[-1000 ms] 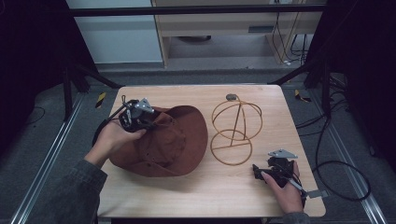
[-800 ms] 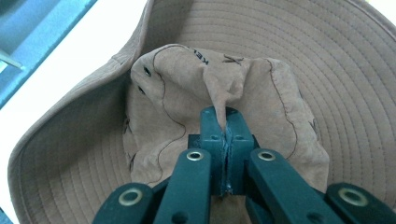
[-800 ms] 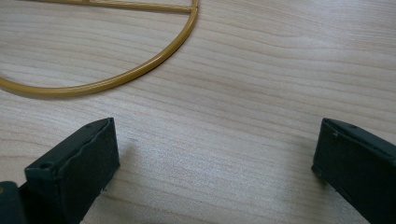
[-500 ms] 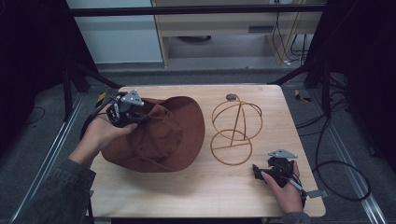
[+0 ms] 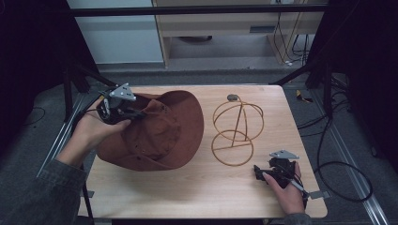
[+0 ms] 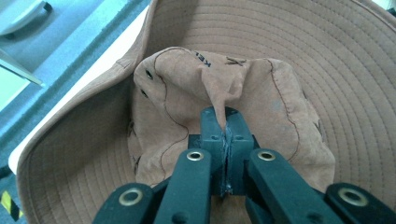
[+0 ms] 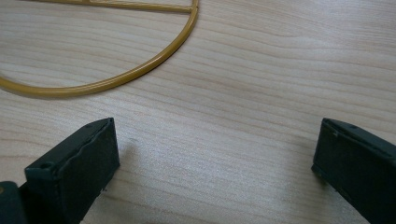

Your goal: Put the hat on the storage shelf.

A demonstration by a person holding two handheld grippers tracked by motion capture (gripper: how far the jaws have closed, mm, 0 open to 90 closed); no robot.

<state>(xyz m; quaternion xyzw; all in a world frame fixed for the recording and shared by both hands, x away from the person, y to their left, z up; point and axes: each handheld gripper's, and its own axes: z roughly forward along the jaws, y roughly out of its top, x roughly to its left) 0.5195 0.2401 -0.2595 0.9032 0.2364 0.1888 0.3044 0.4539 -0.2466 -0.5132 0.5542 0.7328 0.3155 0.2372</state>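
At the left tongs (image 6: 226, 128): jaws pressed together on a pinched fold of crown fabric of the brown hat (image 5: 159, 131).
Right tongs (image 5: 264, 172): jaws spread wide, nothing between them, resting low on the counter (image 5: 197, 187) near its front right corner.
Hat position: on the left half of the counter, crown up, brim partly raised at the gripped side.
Wire stand (image 5: 237, 133): upright, just beside the hat's right brim, bare.
Progress: grasp secured; judged early stage, since the hat is not yet on the stand.
Remaining: lift, carry across, seat the crown over the wire dome.
Left gripper view: shows the clamped fold, eyelets and stitching.
Right gripper view: shows the stand's base ring (image 7: 116, 77) close ahead.
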